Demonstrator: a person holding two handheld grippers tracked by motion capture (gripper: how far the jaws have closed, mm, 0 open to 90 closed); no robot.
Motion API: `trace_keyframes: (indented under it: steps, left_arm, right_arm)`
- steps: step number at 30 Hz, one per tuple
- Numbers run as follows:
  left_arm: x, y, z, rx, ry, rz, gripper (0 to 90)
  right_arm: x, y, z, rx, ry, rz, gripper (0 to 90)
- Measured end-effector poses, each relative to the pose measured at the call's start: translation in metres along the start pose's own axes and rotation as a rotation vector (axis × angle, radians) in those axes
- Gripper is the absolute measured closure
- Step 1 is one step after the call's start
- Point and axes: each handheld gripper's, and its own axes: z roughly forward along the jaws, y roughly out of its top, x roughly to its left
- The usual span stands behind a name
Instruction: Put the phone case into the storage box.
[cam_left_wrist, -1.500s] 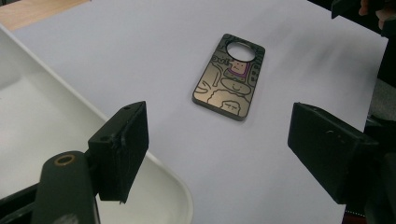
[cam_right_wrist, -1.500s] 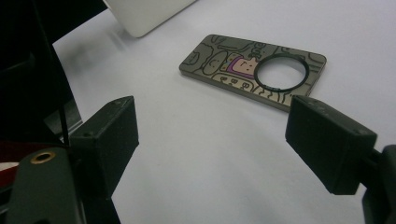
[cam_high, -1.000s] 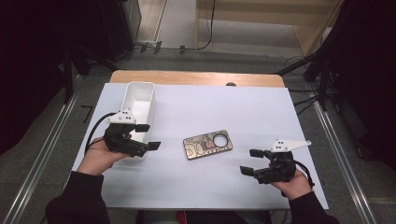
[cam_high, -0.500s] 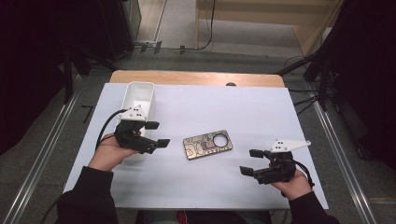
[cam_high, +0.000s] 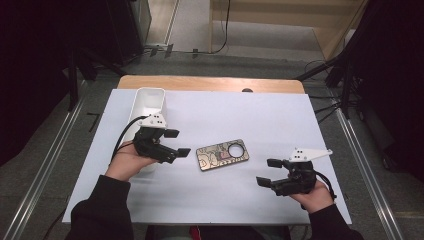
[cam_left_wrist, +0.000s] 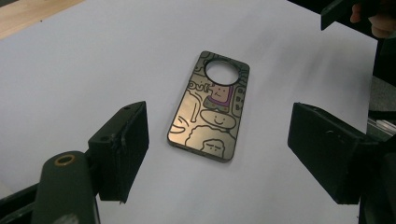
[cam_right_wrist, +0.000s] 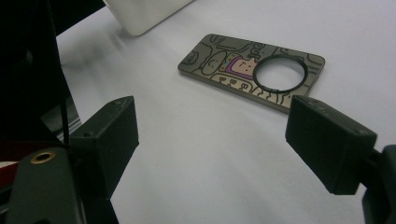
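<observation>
I see the phone case (cam_high: 222, 155) lying flat on the white table cover (cam_high: 240, 115), about mid-table, printed with cartoon doodles and with its round camera hole toward the right. My left gripper (cam_high: 177, 142) sits just left of the case, jaws standing apart with nothing between them; in the left gripper view the case (cam_left_wrist: 211, 108) lies on the cover just beyond the two black jaws, untouched. My right gripper (cam_high: 267, 171) rests at the near right, a little apart from the case, jaws likewise wide and empty. A white tray (cam_high: 148, 102) stands at the far left, beside my left hand (cam_high: 127, 162).
</observation>
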Motion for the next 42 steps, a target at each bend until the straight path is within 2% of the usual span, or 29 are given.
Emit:
trace_keyframes:
  steps: [8, 15, 20, 26, 27, 29, 31, 34, 40, 42]
  left_arm:
    - [0.001, 0.004, 0.009, -0.007, -0.009, -0.008, 19.9]
    - [0.001, 0.009, 0.019, -0.002, -0.011, 0.007, 19.9]
    - [0.002, 0.011, 0.025, -0.015, -0.016, 0.001, 19.9]
    - [0.003, 0.012, 0.033, -0.028, -0.025, 0.013, 19.7]
    - [0.003, 0.013, 0.035, -0.046, -0.026, 0.023, 17.3]
    - [0.003, 0.013, 0.037, -0.052, -0.026, 0.023, 17.1]
    - [0.003, 0.014, 0.041, -0.051, -0.037, 0.033, 12.6]
    - [0.002, 0.014, 0.043, -0.049, -0.036, 0.036, 11.9]
    - [0.000, 0.015, 0.047, -0.098, -0.047, 0.030, 11.0]
    - [0.000, 0.016, 0.049, -0.076, -0.037, 0.031, 11.0]
  right_arm:
    - [0.000, 0.001, 0.000, -0.004, 0.000, -0.006, 16.2]
    - [0.000, 0.001, -0.001, -0.004, 0.002, -0.007, 16.2]
    - [0.000, 0.001, -0.001, -0.004, 0.004, -0.006, 16.2]
    - [0.000, 0.001, -0.001, -0.004, 0.007, -0.005, 16.2]
    - [0.000, 0.001, -0.001, -0.003, 0.008, -0.005, 16.2]
    - [0.000, 0.001, -0.001, -0.003, 0.008, -0.004, 16.2]
    - [0.000, 0.001, 0.000, -0.003, 0.009, -0.006, 16.2]
    - [0.000, 0.001, 0.000, -0.004, 0.011, -0.006, 16.2]
    - [0.000, 0.001, -0.001, -0.004, 0.011, -0.005, 16.2]
    - [0.000, 0.001, -0.001, -0.004, 0.012, -0.005, 16.2]
